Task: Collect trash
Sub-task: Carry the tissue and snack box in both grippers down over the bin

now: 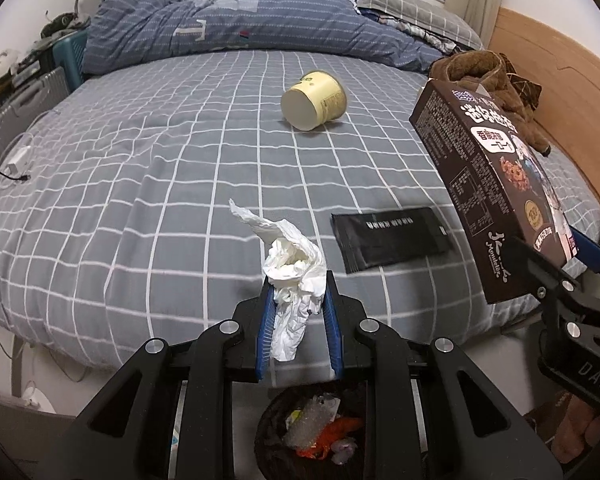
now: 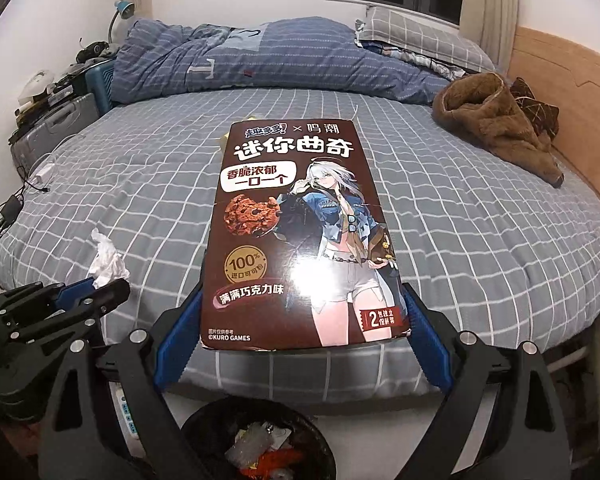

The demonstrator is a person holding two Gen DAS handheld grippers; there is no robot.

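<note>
My left gripper (image 1: 297, 294) is shut on a crumpled white tissue (image 1: 292, 264), held above the near edge of the bed. The same tissue (image 2: 106, 264) and left gripper (image 2: 96, 286) show at the left of the right wrist view. My right gripper (image 2: 302, 312) is shut on a dark brown cookie box (image 2: 300, 232), its blue pads pressing both long sides; that cookie box (image 1: 488, 184) stands tilted at the right of the left wrist view. A black bin (image 1: 312, 432) with trash inside sits on the floor below both grippers, and the bin (image 2: 260, 444) is also under the right one.
On the grey checked bed (image 1: 160, 160) lie a tipped yellow paper cup (image 1: 314, 100) and a flat black packet (image 1: 390, 238). A brown fleece garment (image 2: 500, 124) lies at the right by the wooden headboard (image 2: 572, 92). A folded blue duvet (image 1: 240, 20) fills the far side.
</note>
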